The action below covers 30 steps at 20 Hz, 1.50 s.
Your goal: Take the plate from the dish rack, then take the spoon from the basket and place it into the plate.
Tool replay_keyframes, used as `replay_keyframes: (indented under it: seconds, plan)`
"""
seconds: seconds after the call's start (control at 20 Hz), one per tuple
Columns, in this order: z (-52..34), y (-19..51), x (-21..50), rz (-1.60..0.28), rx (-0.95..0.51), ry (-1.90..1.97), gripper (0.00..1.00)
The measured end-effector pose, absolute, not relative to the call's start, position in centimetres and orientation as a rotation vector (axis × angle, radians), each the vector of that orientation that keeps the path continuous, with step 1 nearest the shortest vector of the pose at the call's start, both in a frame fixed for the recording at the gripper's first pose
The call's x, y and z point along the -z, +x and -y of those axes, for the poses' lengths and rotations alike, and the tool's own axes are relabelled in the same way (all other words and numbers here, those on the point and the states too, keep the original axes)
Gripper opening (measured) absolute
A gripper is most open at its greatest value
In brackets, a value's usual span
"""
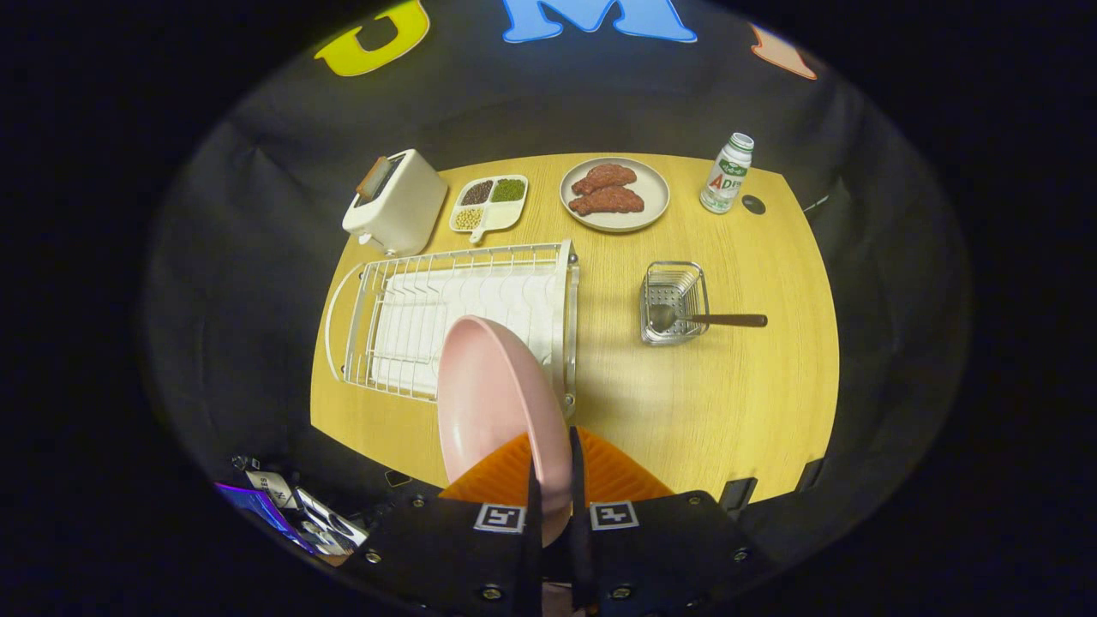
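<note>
My gripper [553, 480] is shut on the rim of a pink plate [493, 398], which stands on edge between the orange fingers [497, 480] and is lifted above the table. Beyond and behind the plate lies the white wire dish rack [411, 300], its slots holding nothing. To the right of the rack sits a small metal basket [674, 302]. A spoon [711, 320] rests in it, bowl inside, dark handle sticking out to the right over the rim.
At the back of the wooden table [728, 403] stand a white toaster [396, 202], a divided tray of beans [489, 204], a plate of meat [614, 194] and a small bottle [727, 172]. Bare wood lies between rack and basket.
</note>
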State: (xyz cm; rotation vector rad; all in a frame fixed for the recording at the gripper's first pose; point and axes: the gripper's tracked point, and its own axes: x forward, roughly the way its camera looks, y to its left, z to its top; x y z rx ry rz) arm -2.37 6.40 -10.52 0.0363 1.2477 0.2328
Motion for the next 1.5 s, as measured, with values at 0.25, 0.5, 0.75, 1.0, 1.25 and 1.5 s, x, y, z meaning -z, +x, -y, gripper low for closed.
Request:
replay_keyframes:
  seconds: [0.25,0.5,0.75,1.0,1.25,1.5]
  plan:
    - [-6.2,-7.7,15.5,-1.324,-0.259,0.101,0.13]
    - [-5.9,-10.6,20.6,-1.382,-0.267,0.138,0.13]
    - [-5.9,-10.3,23.1,-1.378,-0.275,0.145,0.13]
    - [-5.3,-9.6,25.8,-1.374,-0.317,0.141,0.14]
    - [-3.6,-9.0,28.5,-1.392,-0.289,0.207,0.13]
    - [-1.1,-7.5,29.9,-1.369,-0.248,0.171,0.22]
